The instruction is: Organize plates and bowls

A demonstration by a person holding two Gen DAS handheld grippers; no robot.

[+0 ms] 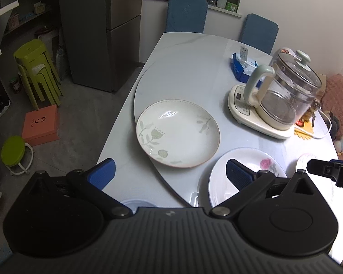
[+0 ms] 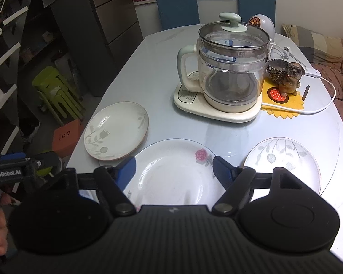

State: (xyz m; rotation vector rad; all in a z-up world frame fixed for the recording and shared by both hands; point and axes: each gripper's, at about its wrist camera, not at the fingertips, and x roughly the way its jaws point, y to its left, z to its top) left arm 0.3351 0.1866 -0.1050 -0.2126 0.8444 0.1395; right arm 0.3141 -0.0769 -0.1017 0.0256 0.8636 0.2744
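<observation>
Three plates lie on the pale table [image 2: 162,52]. A cream plate with leaf print [image 1: 178,134] [image 2: 116,132] sits at the left. My left gripper [image 1: 170,174] hovers just short of it, open, with nothing between its blue fingers [image 1: 103,173]. A white plate with a pink rose [image 2: 171,171] [image 1: 247,171] lies in the middle. My right gripper [image 2: 175,169] stands open over it, a finger near each side, pads not pressing. A third plate with grey leaf print [image 2: 283,159] lies to the right. Each gripper shows at the edge of the other's view.
A glass kettle [image 2: 231,68] on its cream base stands behind the plates. Beside it are a dog figurine [image 2: 292,77] on a yellow mat and a white cable [image 2: 327,105]. A blue tissue pack [image 1: 242,66] lies farther back. Two blue chairs, green stools [image 1: 38,68] and an orange box stand around.
</observation>
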